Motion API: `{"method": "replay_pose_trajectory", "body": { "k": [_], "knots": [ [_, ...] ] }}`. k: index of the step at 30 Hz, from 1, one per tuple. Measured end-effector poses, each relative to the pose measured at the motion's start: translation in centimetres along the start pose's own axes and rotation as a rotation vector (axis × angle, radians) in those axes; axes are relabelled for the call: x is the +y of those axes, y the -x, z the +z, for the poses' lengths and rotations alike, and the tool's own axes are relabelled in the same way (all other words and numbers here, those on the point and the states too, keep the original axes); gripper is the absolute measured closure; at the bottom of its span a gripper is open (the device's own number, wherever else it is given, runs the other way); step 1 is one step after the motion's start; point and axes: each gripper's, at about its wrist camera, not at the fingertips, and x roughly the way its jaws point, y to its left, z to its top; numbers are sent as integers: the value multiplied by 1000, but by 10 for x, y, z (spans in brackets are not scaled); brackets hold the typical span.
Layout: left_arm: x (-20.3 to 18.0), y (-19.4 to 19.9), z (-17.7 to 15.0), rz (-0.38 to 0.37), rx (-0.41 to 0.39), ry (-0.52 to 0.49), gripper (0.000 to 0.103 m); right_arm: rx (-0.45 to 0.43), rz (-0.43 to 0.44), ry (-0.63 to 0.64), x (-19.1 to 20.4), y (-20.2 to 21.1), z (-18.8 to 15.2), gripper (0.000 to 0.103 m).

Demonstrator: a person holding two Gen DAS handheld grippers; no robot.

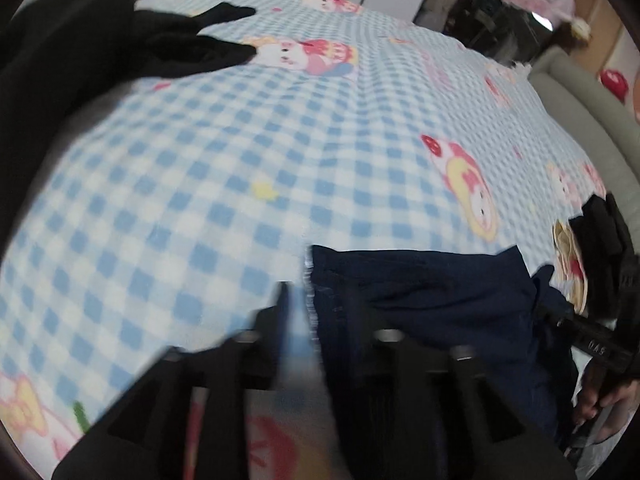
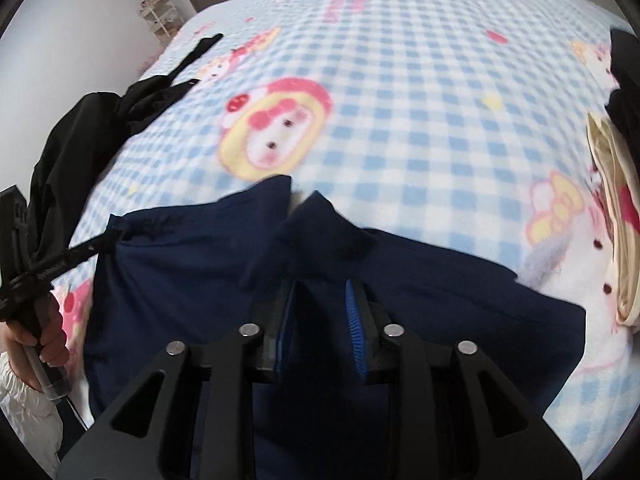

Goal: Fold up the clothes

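Observation:
A navy garment [image 2: 208,280] lies flat on the blue-and-white checked blanket [image 2: 400,100], near its front edge. My right gripper [image 2: 320,294] hangs over the garment's middle, where a raised fold [image 2: 316,216] stands just ahead of it. The blue pads [image 2: 354,320] are apart and both inner faces show, so the gripper is open with navy cloth below the gap. In the left wrist view the picture is blurred. My left gripper [image 1: 316,300] is open at the navy garment's [image 1: 420,292] left edge, which runs into the gap. From the right wrist view, the left gripper's tip [image 2: 114,236] touches the gathered corner.
Black clothes [image 1: 80,48] are heaped at the blanket's far left, also seen as a black jacket [image 2: 72,152]. A folded cream and pink garment [image 2: 612,220] with a black item [image 2: 628,88] behind it lies at the right. A hand [image 2: 48,340] holds the left gripper's handle.

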Motion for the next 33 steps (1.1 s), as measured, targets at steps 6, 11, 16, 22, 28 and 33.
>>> {"method": "replay_pose_trajectory", "body": {
  "k": [6,11,16,22,28,33],
  "knots": [
    [-12,3,-7,110,21,-61,64,-25,134,-44,-22,24,-7,66],
    [-44,62,-33,23,-75,-75,65,-206,68,-57,-32,117,-52,65],
    [-95,102,-126,-133,-79,-120,64,-186,15,-136,-37,136,-127,65],
    [-105,80,-179,-101,115,-151,64,-8,81,-224,-45,98,-181,67],
    [-67,115,-194,-140,13,73,64,-108,74,-227,-41,127,-193,65],
    [-50,112,-218,-246,46,159,52,-67,74,-161,-28,113,-201,61]
  ]
}}
